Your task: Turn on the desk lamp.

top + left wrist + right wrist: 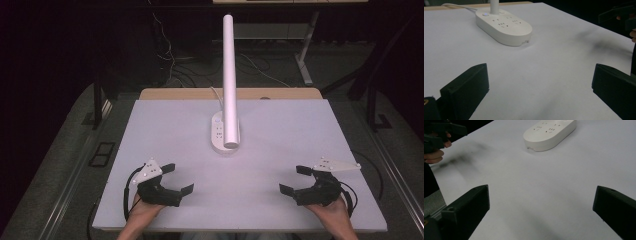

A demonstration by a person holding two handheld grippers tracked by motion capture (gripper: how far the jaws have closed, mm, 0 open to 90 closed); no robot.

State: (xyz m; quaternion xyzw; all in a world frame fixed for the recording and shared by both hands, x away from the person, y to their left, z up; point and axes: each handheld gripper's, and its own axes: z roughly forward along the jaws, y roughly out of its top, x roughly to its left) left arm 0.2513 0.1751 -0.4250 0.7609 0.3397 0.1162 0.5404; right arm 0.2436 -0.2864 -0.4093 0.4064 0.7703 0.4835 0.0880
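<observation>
Lamp base (pixel 223 136) sits mid-table (pixel 300 130), well apart from the left gripper (pixel 181 179) and right gripper (pixel 291 179), both with jaws spread wide, holding nothing.

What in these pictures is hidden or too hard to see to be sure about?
- Lamp head: the white tube runs toward the high camera, so its lit face is turned away; the left gripper view cuts it off at the top edge.
- Socket base: its markings are too small to read.
- Base's cable: where it ends is lost past the table's far edge.
</observation>
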